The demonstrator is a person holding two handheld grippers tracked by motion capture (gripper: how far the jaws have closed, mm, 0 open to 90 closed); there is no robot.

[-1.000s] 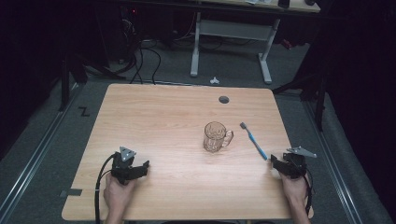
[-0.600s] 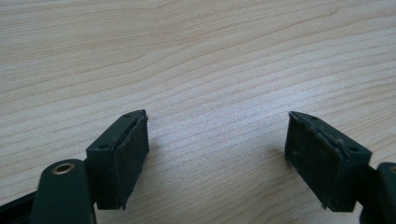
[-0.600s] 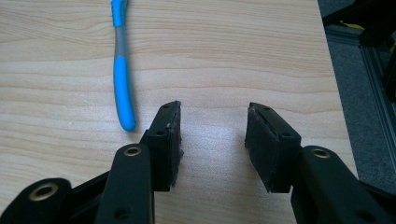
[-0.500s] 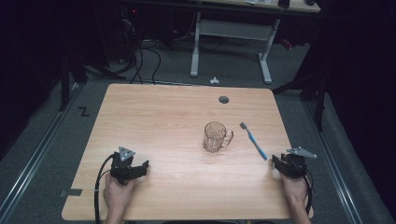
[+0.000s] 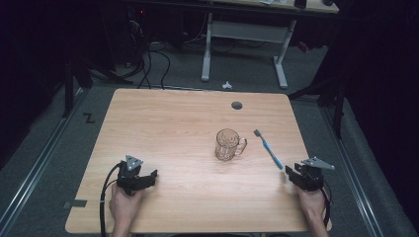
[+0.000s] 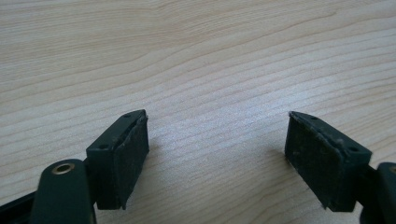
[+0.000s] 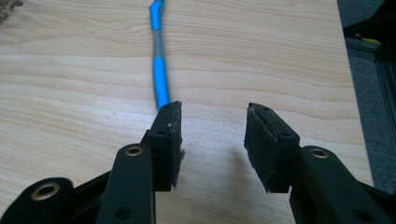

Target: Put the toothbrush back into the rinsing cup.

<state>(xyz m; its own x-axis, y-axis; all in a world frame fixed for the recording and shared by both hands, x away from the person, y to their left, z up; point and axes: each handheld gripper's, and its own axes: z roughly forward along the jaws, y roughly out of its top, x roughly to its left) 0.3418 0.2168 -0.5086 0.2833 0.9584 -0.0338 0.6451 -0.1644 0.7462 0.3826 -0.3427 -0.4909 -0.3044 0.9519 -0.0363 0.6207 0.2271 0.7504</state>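
the right gripper [image 5: 292,175] sits low at the near right of the table [image 5: 163,123], jaws apart with only bare wood between them. in the right gripper view [image 7: 212,140] the near tip of the blue toothbrush [image 7: 159,70] lies just off the outer face of one jaw, not inside the gap. the left gripper [image 5: 148,176] rests at the near left, jaws also wide apart and empty [image 6: 215,154], well apart from everything else.

the step in hand looks like a reach for the toothbrush [image 5: 268,148], which lies flat, handle end near, bristle head far, slanting away to the left. to do it well, i would shift the right gripper sideways until the handle sits centred between the pads, keep the jaws low against the wood, and close across the thin handle rather than along it, a little beyond its tip so it does not pivot out.

farther in, left of the brush, a clear glass mug [image 5: 227,145] stands upright, handle toward the brush. beyond it is a round cable hole [image 5: 237,105] near the far edge.

no brand, label or writing can be read on anything.
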